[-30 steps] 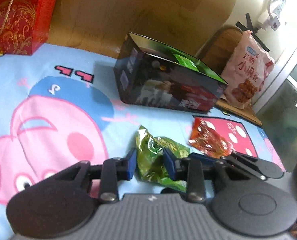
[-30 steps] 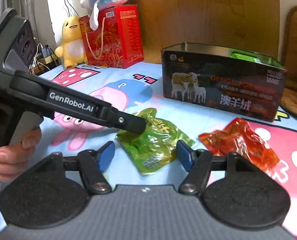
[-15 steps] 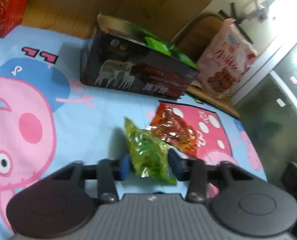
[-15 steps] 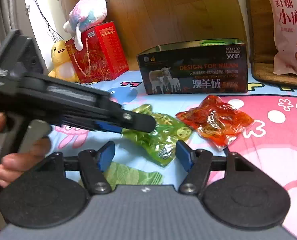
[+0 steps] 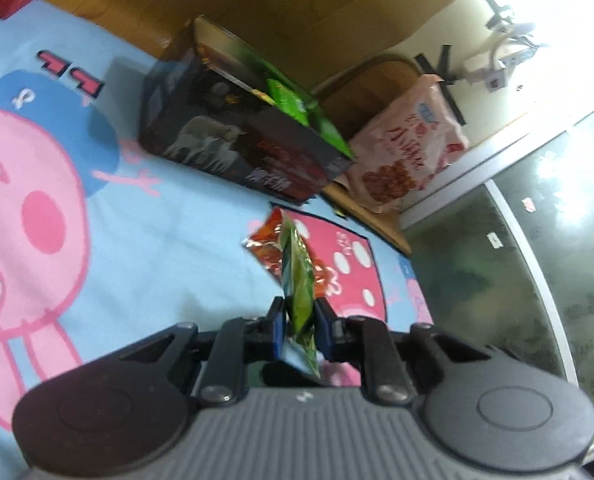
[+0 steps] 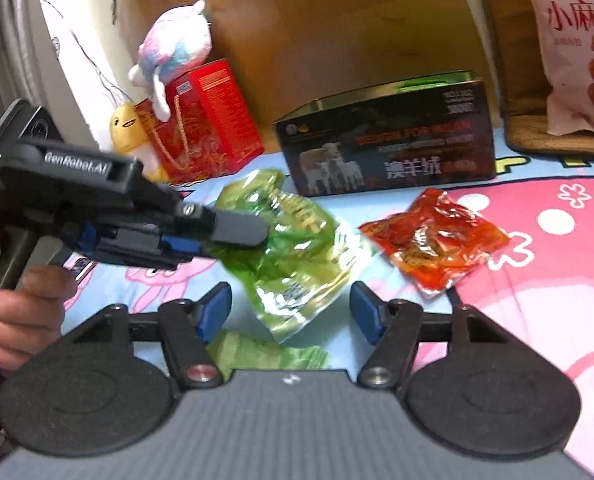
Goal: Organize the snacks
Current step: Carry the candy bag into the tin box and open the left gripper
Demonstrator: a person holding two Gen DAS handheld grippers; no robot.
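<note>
Lifted off the cartoon blanket (image 5: 201,240) since the earlier frame, the green snack packet (image 5: 297,280) now hangs edge-on, pinched tight in the left gripper (image 5: 300,326). The right gripper (image 6: 291,312) has just been narrowing its jaws; they stand half open, the packet's lower corner between them, untouched. Just beyond the jaws lies the red snack packet (image 6: 437,246), still loose. Farther out, the dark open box (image 6: 385,144) already holds something green. Judging by this, sorting is partway through.
</note>
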